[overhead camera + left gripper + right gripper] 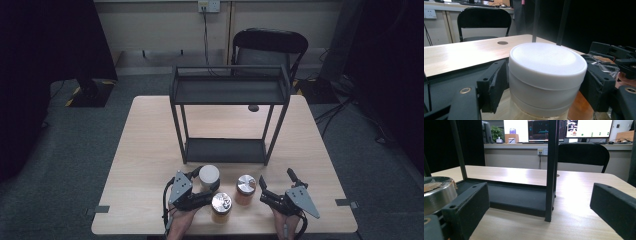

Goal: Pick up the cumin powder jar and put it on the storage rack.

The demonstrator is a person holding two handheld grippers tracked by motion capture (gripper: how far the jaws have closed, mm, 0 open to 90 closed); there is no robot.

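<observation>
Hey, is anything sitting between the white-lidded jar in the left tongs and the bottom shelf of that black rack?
Nothing visible blocks it. The white-lidded jar, between the left tongs, stands just in front of the rack's bottom shelf with bare table between them. The two metal-lidded jars stand off to its right, nearer the person.

Office or lab room: grey carpet floor (65, 165), wooden worktop (150, 150) with tape marks, black folding chair (270, 47), wall sockets (209, 6), cables on floor, lit computer monitors (559, 128) on a back desk, dark curtains at the sides
</observation>
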